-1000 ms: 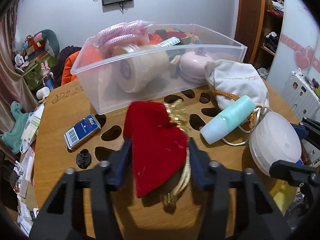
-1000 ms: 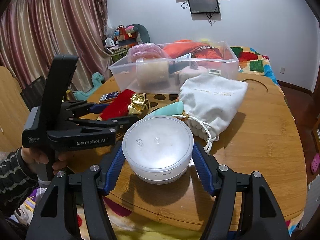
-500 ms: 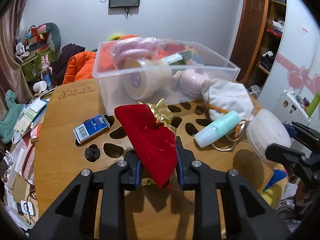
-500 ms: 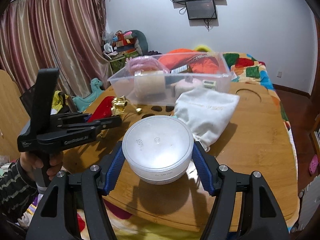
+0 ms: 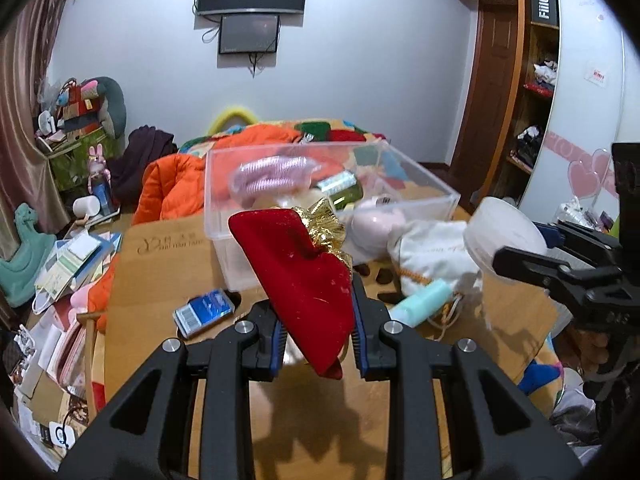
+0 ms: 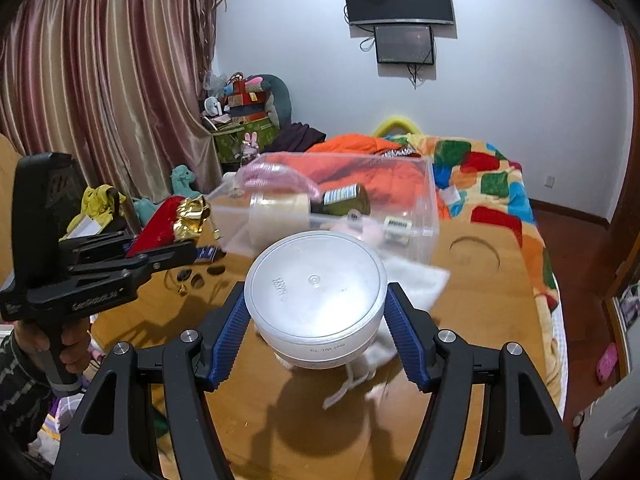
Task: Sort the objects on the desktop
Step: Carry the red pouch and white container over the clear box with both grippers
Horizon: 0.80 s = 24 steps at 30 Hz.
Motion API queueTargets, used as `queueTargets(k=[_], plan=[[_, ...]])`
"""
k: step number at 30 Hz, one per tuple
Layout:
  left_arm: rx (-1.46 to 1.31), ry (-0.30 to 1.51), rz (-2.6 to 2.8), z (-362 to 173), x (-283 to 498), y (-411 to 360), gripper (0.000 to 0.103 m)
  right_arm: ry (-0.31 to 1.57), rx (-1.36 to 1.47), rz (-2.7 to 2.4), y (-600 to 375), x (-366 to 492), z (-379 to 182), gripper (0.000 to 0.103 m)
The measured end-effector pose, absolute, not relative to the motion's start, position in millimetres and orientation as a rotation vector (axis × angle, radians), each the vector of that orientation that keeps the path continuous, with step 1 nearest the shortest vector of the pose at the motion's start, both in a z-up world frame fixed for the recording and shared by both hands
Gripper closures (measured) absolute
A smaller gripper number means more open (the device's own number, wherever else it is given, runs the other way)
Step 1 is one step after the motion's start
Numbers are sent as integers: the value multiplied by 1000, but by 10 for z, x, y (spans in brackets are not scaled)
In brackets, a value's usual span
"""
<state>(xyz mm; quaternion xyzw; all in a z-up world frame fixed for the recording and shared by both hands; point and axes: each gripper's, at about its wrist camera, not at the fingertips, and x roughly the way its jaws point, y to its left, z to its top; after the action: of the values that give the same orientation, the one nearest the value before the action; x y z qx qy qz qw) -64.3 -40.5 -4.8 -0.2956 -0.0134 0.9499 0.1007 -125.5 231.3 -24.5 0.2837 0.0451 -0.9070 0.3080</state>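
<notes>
My left gripper (image 5: 316,332) is shut on a red velvet pouch (image 5: 304,280) with a gold top and holds it above the wooden table (image 5: 160,264). My right gripper (image 6: 316,340) is shut on a round white plastic jar (image 6: 316,296), lifted off the table; the jar also shows in the left wrist view (image 5: 504,236). The clear plastic bin (image 5: 416,200) stands behind both, holding a tape roll, pink coils and a bottle; it shows in the right wrist view too (image 6: 416,216). The left gripper and pouch (image 6: 168,224) appear left of the bin there.
On the table lie a white drawstring bag (image 5: 432,256), a mint tube (image 5: 424,300) and a blue card box (image 5: 204,312). Oval holes cut the tabletop near the bin. An orange jacket and a colourful bed lie beyond; clutter sits to the left.
Both grippers have risen off the table with their loads. The left gripper closed on the red pouch and lifted it; the jar rose towards the bin.
</notes>
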Motion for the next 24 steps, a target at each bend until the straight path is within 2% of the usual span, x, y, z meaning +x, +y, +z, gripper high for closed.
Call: queueTargets(k=[13,24], plan=[[-786,-84,2817,188,-900,-372,76,165,679,-2432,2190,-1634,49,40],[-765,-73,2796,258,-1227,-246,76,174,677,-2425,2056,-1967,49,40]])
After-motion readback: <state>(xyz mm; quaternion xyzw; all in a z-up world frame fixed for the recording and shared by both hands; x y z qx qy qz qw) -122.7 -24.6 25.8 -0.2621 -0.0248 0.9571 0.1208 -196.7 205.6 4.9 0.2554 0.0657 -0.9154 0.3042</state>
